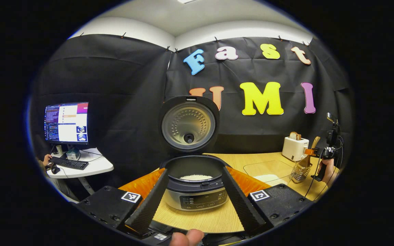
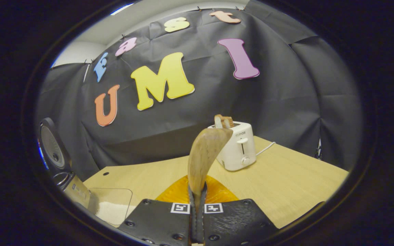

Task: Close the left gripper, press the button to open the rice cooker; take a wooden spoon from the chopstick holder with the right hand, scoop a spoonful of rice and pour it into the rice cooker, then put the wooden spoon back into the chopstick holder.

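Wooden spoon [image 2: 204, 153] stands clamped between the closed fingers of the right gripper [image 2: 197, 208], bowl up and empty, near the chopstick holder [image 1: 301, 171], so only its return is left. Rice already lies in the rice cooker [image 1: 195, 177], lid up, framed by the wide-open, empty left gripper [image 1: 193, 201]. "SUPOR" is printed on the toaster [image 2: 236, 147].

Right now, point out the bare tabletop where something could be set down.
Free: the table right of and in front of the toaster, and the strip behind the clear tray, between cooker and toaster. Crowded: tray and holder, where the right gripper grips the spoon.
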